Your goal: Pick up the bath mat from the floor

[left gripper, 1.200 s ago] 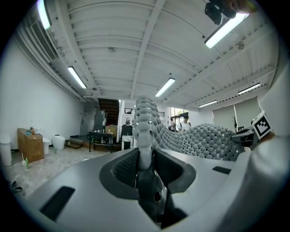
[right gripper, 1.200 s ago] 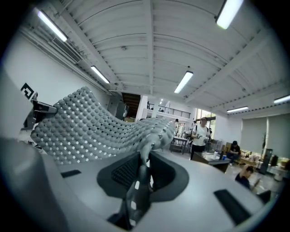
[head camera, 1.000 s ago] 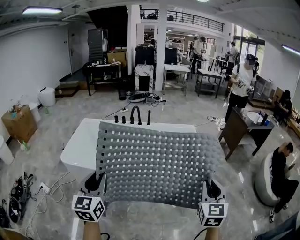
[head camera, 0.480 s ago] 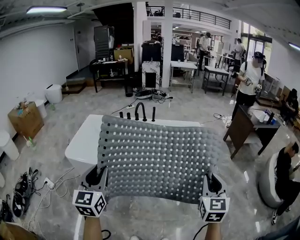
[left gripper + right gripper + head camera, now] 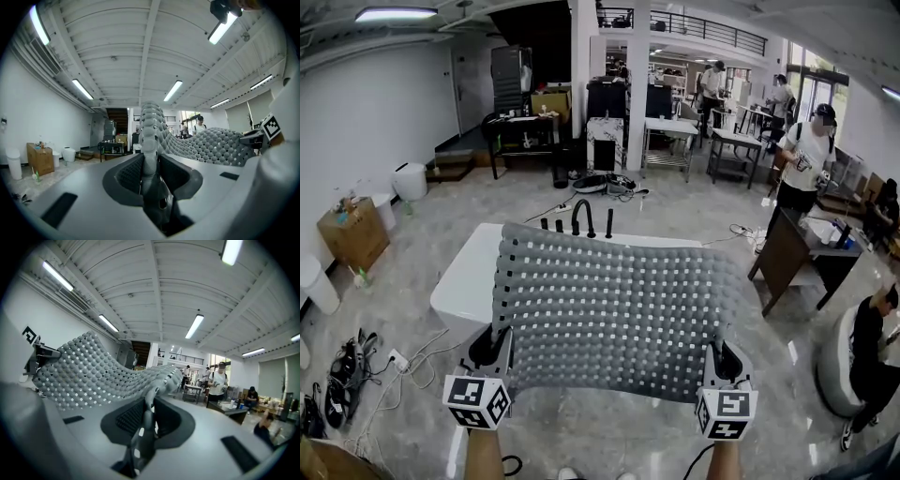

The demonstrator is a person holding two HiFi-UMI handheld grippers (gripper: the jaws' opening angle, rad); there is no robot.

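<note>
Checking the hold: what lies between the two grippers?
The bath mat spans it, left gripper and right gripper each shut on a near corner; the head view shows this.

The left gripper [image 5: 499,343] and right gripper [image 5: 722,357] have pale grey moulded bodies with dark textured pads [image 5: 130,175]. Each carries a white cube [image 5: 476,403] printed with black square markers, and a thin black cable [image 5: 510,466] curls beside each wrist

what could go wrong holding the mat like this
The left gripper and right gripper each pinch only a thin edge of the bath mat, so a corner might slip out. Its far edge appears close to the black faucet on the bathtub and could snag.
</note>
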